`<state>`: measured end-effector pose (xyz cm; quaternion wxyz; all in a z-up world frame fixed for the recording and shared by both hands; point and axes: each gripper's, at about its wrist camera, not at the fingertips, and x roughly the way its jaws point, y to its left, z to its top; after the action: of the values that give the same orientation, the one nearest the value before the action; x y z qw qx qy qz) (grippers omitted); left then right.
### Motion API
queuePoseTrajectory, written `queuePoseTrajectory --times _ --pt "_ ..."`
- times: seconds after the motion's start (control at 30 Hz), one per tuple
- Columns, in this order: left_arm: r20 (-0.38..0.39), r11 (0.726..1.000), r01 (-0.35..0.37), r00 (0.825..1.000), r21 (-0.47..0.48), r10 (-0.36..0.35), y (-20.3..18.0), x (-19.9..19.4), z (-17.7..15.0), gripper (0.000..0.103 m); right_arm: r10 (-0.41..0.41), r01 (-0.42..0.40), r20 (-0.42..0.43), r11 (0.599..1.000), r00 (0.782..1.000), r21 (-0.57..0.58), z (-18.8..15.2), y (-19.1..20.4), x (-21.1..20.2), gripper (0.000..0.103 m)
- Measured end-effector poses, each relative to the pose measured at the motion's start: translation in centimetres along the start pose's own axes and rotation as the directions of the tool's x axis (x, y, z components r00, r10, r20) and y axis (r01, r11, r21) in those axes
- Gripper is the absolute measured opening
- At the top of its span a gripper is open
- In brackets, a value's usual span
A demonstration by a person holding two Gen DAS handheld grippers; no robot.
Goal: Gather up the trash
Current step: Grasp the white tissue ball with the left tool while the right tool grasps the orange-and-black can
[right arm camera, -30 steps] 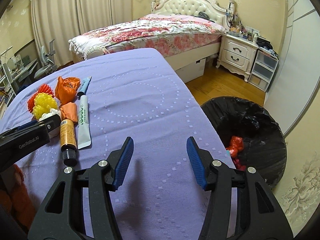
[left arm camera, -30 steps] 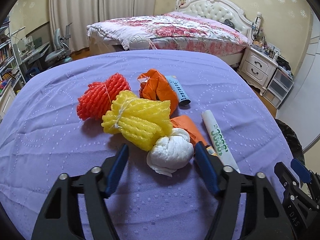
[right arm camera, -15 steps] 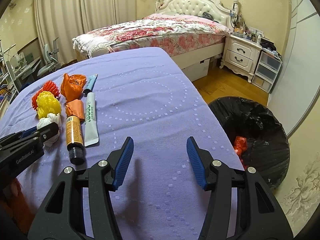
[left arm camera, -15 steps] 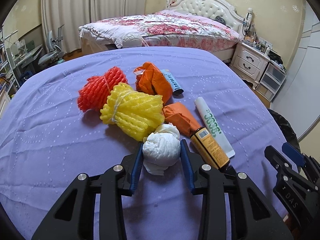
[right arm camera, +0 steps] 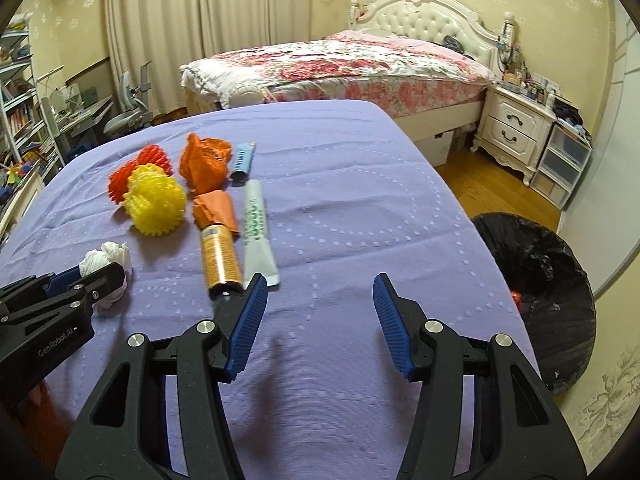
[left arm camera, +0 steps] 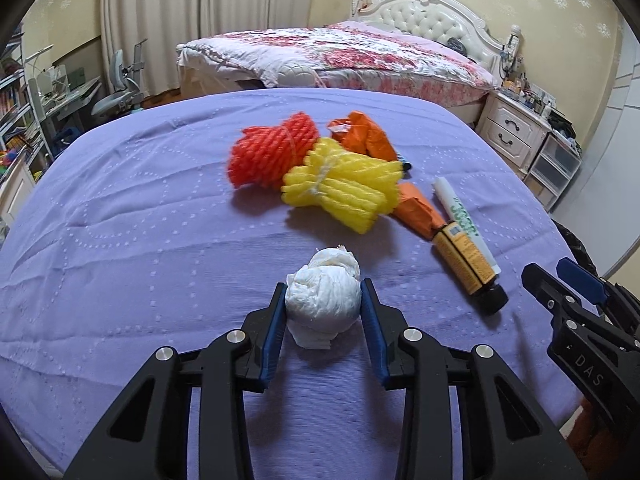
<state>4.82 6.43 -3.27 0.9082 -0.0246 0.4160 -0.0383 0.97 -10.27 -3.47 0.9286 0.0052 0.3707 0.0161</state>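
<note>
Your left claw (left arm camera: 323, 307) is gripping the white wad (left arm camera: 322, 295) tightly; your right claw (right arm camera: 318, 322) is hanging half-open, empty. You are mid-pickup: next, carry it to the black bin (right arm camera: 548, 280).

The tissue ball (left arm camera: 323, 295) sits on the table (left arm camera: 120, 240), in front of the foam nets (left arm camera: 344, 190). The bottle (left arm camera: 466, 262) lies to its right.

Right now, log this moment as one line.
left gripper: shut on crumpled white tissue ball | right gripper: open, empty | black-lined trash bin: beside purple-covered table
</note>
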Motion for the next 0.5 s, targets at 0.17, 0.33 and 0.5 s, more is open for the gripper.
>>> queuePoseTrajectory --times 0.17,0.33,0.5 --pt "0.011 0.999 -0.042 0.999 -0.034 0.043 2.2 -0.3 -0.1 0.037 0.034 -0.034 0.003 0.999 0.999 -0.036 0.5 1.5 -0.2 0.054" --pt "0.012 0.995 -0.070 0.997 -0.064 0.071 3.8 -0.2 -0.3 0.037 0.077 -0.078 -0.020 0.995 0.997 -0.064 0.9 3.2 0.4 0.052" --pt "0.017 0.995 -0.066 0.998 -0.071 0.067 4.2 -0.3 -0.5 0.037 0.092 -0.097 -0.048 0.990 0.995 -0.103 1.1 4.5 1.4 0.044"
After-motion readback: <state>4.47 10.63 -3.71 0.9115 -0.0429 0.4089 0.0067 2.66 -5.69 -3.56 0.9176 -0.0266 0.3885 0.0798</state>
